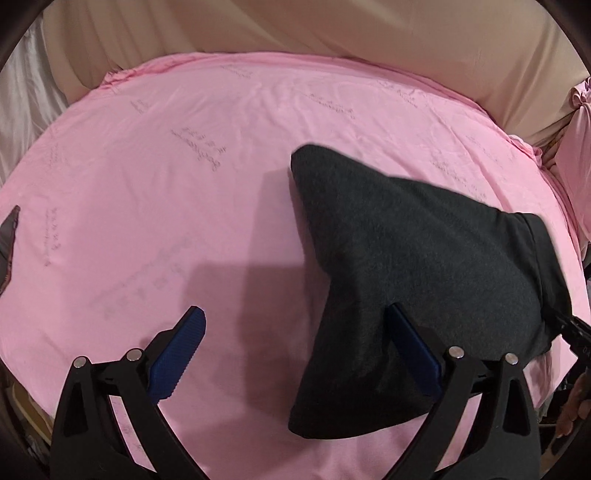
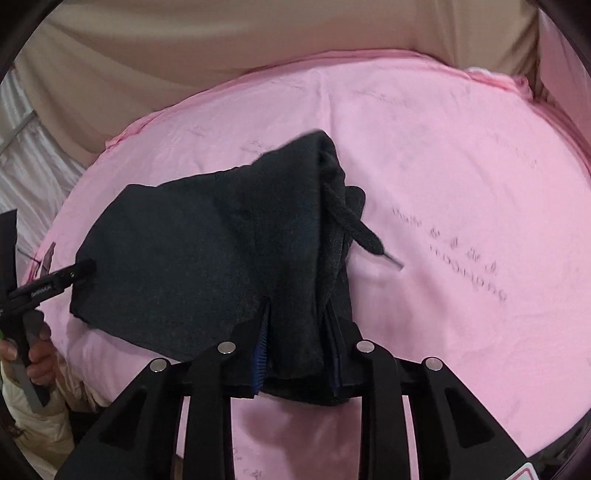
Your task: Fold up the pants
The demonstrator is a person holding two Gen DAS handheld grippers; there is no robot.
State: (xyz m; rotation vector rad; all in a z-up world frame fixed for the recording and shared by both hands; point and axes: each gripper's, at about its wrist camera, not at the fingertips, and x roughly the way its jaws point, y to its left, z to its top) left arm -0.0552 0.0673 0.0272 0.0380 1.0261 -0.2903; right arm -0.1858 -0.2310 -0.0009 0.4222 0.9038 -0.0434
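Dark grey pants (image 1: 406,240) lie bunched on the pink sheet (image 1: 166,166). My left gripper (image 1: 295,312) stands open wide; its right blue pad (image 1: 413,347) rests against the cloth and its left pad (image 1: 177,354) is over bare sheet, with nothing pinched. At the far right edge of the left wrist view, my right gripper (image 1: 569,328) holds the pants' end. In the right wrist view, my right gripper (image 2: 295,310) is shut on a folded thickness of the pants (image 2: 203,251). A drawstring (image 2: 365,236) trails onto the sheet. My left gripper (image 2: 55,282) touches the pants' left edge.
Beige bedding (image 1: 295,29) rises behind the pink sheet, with white fabric (image 1: 22,103) at the left. A pink bundle (image 1: 576,147) sits at the right. A dark object (image 1: 9,236) pokes in at the left edge. A hand (image 2: 37,350) in a pale sleeve holds the left gripper's handle.
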